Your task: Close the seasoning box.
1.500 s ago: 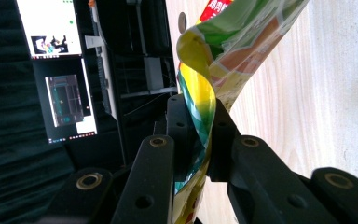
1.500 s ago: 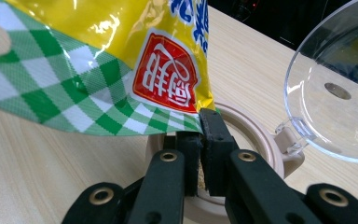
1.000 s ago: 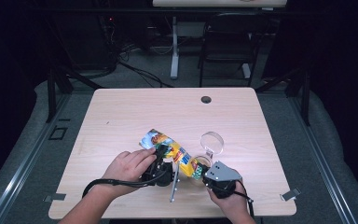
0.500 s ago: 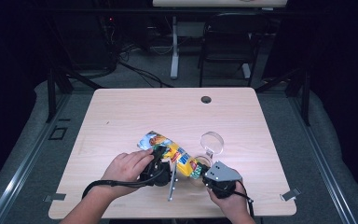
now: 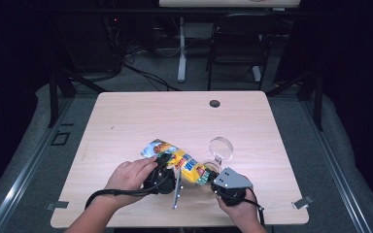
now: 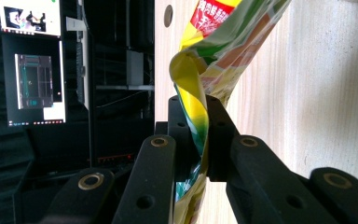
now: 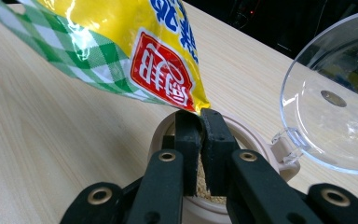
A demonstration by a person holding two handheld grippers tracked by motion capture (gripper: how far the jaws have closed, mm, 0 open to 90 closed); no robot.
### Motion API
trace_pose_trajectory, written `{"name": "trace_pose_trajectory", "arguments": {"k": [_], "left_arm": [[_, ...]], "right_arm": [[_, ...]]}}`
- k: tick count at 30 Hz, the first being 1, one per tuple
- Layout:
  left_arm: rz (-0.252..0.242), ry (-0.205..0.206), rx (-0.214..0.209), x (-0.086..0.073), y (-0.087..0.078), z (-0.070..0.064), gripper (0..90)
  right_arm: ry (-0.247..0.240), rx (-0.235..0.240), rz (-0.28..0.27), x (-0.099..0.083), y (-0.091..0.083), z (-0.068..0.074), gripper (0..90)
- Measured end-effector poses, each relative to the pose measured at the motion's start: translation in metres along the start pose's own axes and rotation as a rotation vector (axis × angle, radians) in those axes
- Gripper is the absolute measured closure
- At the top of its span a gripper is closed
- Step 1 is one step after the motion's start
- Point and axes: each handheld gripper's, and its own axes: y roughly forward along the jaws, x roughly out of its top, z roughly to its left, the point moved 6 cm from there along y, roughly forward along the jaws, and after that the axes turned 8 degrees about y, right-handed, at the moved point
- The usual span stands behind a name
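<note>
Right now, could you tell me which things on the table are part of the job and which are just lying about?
In the job:
- snack bag, pinched by the left gripper and the right gripper
- beige container under the bag's corner, grainy contents inside
- its clear lid, hinged open

Lying about:
- metal strip near the table's front edge
- the table's cable hole

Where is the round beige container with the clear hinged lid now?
In the high view, the beige container sits near the table's front edge, between both grippers, under the yellow snack bag; its clear lid is open.
</note>
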Motion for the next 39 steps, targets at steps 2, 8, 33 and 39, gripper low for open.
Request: {"name": "trace_pose_trajectory", "arguments": {"k": [2, 8, 33, 39], "left_arm": [[0.003, -0.006, 0.003, 0.000, 0.000, -0.001, 83.8], [-0.008, -0.036, 0.000, -0.002, 0.002, -0.005, 83.9], [-0.024, -0.125, 0.002, -0.013, 0.004, -0.012, 85.8], [-0.035, -0.167, -0.015, -0.016, 0.004, -0.015, 85.7]], "right_arm": [[-0.001, -0.001, 0.001, 0.000, 0.000, 0.000, 86.2], [0.003, -0.001, -0.009, 0.002, 0.000, 0.000, 86.3], [-0.064, -0.027, -0.026, 0.011, -0.003, 0.007, 87.7], [-0.079, -0.031, -0.024, 0.013, -0.003, 0.007, 87.9]]}}
